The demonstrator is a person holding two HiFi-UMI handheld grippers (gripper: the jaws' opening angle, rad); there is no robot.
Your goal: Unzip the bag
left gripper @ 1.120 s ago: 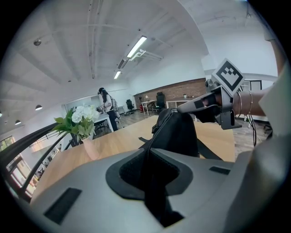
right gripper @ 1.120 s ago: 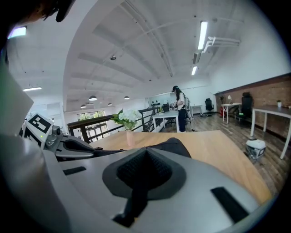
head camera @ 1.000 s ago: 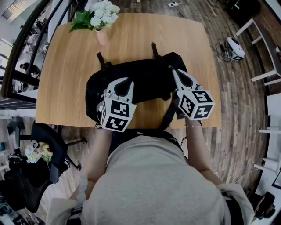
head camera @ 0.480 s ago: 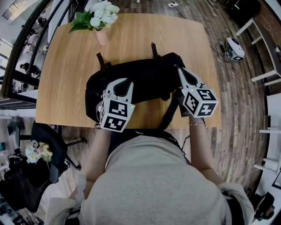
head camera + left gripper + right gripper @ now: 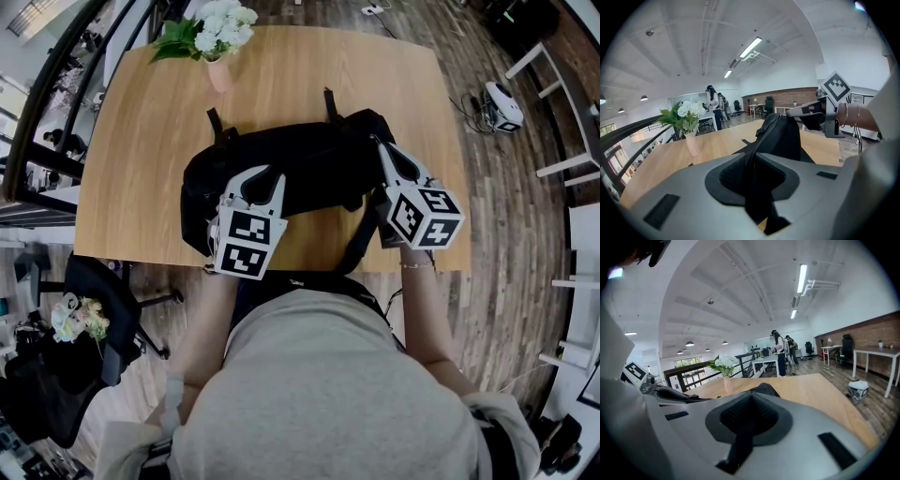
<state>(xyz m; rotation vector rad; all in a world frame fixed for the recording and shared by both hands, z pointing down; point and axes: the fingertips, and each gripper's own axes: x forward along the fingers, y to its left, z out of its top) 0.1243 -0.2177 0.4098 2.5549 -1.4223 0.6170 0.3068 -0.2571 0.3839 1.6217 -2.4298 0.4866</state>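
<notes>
left gripper [image 5: 265, 174] clamps black bag [image 5: 319, 164] fabric | right gripper [image 5: 382, 146] pinches thin black tab [image 5: 740, 441], right end | bag runs leftward

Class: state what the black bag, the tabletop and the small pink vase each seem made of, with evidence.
Black bag: woven fabric, matte, slumps in soft folds. Tabletop: wood or wood-look laminate, satin, straight pale grain. Small pink vase: possibly ceramic, smooth; too small to tell.
</notes>
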